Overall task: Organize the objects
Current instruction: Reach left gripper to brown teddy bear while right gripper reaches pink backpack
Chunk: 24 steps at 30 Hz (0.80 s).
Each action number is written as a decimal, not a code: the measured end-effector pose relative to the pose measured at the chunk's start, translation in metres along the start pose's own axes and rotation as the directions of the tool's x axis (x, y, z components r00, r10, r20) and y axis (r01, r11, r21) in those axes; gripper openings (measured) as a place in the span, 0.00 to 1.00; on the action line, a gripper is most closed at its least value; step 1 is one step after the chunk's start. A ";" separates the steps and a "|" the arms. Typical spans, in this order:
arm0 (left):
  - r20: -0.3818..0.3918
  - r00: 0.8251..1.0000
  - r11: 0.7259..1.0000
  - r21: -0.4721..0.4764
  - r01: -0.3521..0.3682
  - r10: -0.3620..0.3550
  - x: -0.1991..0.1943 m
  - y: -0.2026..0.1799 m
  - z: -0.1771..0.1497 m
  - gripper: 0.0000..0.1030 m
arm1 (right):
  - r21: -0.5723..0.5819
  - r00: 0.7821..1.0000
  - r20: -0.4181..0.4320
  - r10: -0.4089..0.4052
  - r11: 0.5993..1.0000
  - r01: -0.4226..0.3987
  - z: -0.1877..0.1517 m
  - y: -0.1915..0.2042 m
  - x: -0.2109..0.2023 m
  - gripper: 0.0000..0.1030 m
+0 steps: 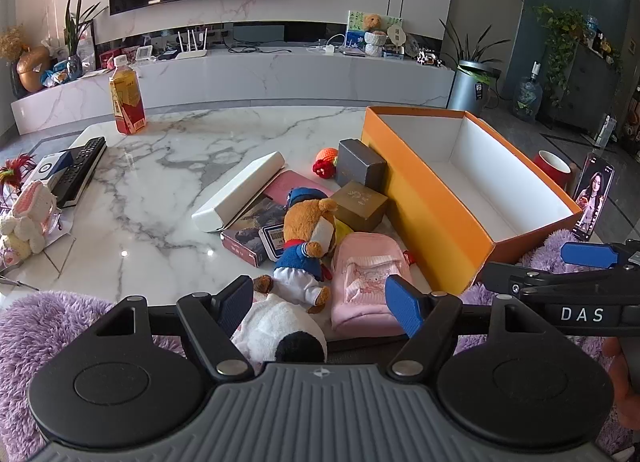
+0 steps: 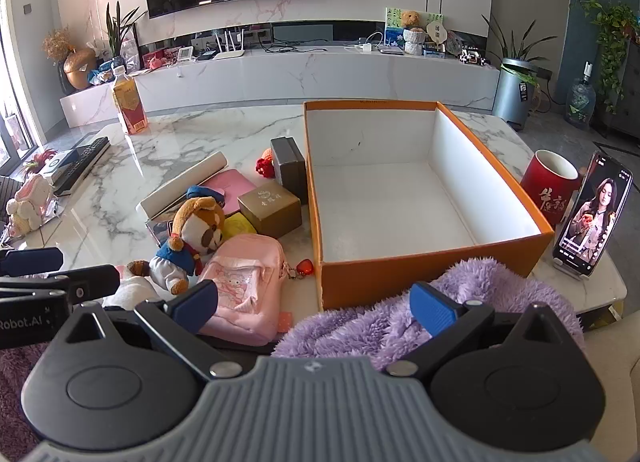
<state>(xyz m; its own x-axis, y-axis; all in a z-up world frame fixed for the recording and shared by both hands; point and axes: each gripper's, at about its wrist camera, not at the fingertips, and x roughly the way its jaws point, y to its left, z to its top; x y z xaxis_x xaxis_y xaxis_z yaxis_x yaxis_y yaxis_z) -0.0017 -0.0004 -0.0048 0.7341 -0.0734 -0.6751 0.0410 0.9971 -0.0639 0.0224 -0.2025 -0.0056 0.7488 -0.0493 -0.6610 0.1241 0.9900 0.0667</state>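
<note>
1. The rectangular cardboard box [image 2: 420,270] is coloured orange outside and white inside.
2. The stone tabletop [image 1: 160,190] is patterned in white with grey veins.
3. The plush teddy bear [image 1: 308,230] is seen in brown fur, with a blue jacket, blue cap and white trousers.
4. The small fabric backpack [image 1: 368,282] is coloured pink, with a cartoon print on its front.
5. The ceramic mug [image 2: 550,182] is coloured red with gold characters.
6. The fluffy fabric [image 2: 400,322] is coloured lilac.
7. The gripper pads [image 2: 432,308] are coloured blue.
</note>
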 end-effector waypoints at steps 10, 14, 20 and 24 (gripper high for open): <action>-0.017 1.000 1.000 -0.002 0.006 -0.006 0.002 0.003 -0.002 0.83 | -0.005 1.000 -0.007 -0.002 1.000 0.002 -0.002 0.001 0.003 0.99; -0.035 0.999 1.000 -0.002 0.011 -0.011 0.003 0.006 -0.002 0.82 | 0.005 1.000 -0.011 0.018 1.000 -0.018 -0.003 0.000 0.005 0.99; -0.074 0.997 1.000 -0.009 0.028 -0.028 0.011 0.012 -0.003 0.72 | 0.002 0.998 -0.029 0.061 0.998 -0.061 -0.004 0.005 0.013 0.87; -0.104 0.994 0.999 -0.009 0.037 -0.038 0.018 0.015 -0.005 0.63 | 0.016 0.991 -0.065 0.120 0.993 -0.120 -0.004 0.009 0.024 0.68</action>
<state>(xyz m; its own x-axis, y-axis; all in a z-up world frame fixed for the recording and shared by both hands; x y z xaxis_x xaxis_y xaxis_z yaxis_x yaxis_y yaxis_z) 0.0088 0.0128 -0.0217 0.6572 -0.1125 -0.7453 0.0621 0.9935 -0.0952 0.0391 -0.1941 -0.0243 0.7142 0.0788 -0.6955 0.0441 0.9866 0.1572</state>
